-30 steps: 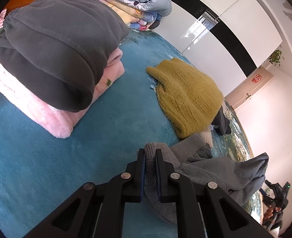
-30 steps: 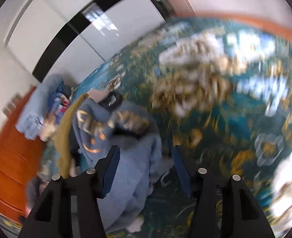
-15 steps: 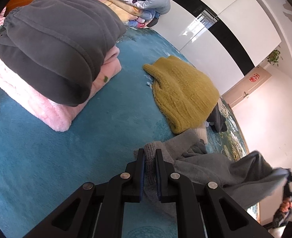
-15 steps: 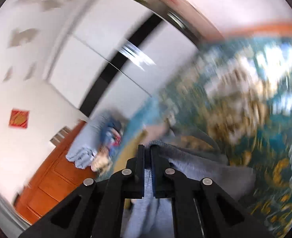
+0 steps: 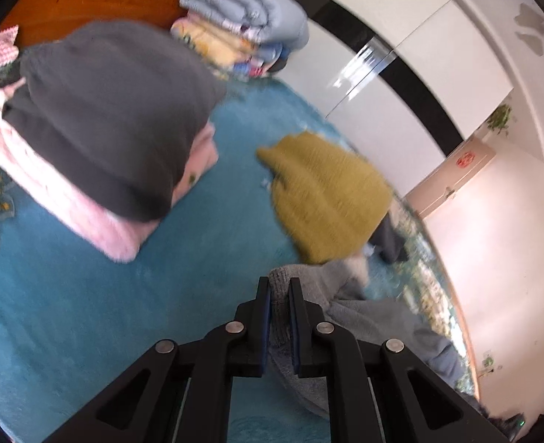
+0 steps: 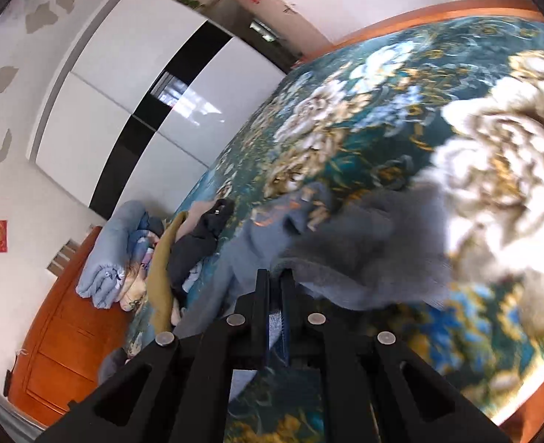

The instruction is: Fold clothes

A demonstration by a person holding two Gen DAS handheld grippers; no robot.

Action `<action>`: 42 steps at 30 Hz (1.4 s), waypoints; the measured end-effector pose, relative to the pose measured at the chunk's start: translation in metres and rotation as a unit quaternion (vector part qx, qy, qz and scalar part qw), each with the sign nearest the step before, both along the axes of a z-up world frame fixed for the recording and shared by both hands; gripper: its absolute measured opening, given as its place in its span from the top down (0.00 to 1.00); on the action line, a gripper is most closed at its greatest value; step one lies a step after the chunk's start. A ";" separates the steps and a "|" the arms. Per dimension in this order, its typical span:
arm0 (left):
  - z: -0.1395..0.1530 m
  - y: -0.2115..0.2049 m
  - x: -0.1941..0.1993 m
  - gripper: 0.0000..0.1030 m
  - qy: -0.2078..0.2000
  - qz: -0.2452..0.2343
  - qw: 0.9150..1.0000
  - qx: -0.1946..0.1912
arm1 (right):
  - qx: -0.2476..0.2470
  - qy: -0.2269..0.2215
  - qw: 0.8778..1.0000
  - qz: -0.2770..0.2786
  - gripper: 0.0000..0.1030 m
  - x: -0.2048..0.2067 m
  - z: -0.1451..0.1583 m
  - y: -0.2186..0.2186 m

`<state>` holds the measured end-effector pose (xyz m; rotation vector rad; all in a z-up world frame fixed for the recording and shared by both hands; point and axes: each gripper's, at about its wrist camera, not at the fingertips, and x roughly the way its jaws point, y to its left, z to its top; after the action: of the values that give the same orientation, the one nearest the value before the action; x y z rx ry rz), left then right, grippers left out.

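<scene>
Left wrist view: left gripper (image 5: 280, 297) pinched on the grey garment (image 5: 375, 317) hem, bunched over the teal bedspread (image 5: 69, 313). Right gripper (image 6: 275, 288) clamped on its other edge (image 6: 364, 258). Thin bites; a tug could slip fabric free.

A: Left wrist view? 
B: Sits low behind the left gripper (image 5: 280, 291), looking along its fingers across the teal bedspread (image 5: 69, 313) toward the white wardrobe (image 5: 401, 85). Close to the fabric, tilted.

A: Right wrist?
B: Behind the right gripper (image 6: 275, 284), close over the flowered bedspread, rolled hard, facing the same wardrobe (image 6: 131, 85) and an orange wooden panel (image 6: 61, 343).

A: Overlap?
B: Both catch the grey garment (image 5: 364, 317) (image 6: 364, 258), mustard sweater (image 5: 327, 192) (image 6: 163, 269), folded blue quilt (image 5: 242, 11) (image 6: 106, 258), and the wardrobe. Both blurred.
</scene>
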<state>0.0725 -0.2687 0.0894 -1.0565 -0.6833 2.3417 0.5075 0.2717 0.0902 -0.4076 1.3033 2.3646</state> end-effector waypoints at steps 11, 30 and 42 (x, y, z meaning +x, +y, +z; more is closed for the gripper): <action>0.009 -0.041 -0.003 1.00 0.013 0.088 0.996 -0.031 | -0.041 -0.036 0.998 0.020 0.92 0.023 -0.043 -0.014; -0.016 -0.018 -0.006 0.83 -0.068 -0.005 0.998 -0.011 | -0.160 -0.029 0.980 -0.115 0.67 0.044 -0.090 0.050; -0.031 -0.021 -0.001 0.59 -0.104 -0.020 0.994 -0.019 | 0.015 -0.135 0.976 -0.171 0.93 0.050 -0.008 0.086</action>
<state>0.0717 -0.2896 0.0585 -1.3328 -0.6887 2.2387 0.5572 0.3579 0.0821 -0.4391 1.1090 1.9634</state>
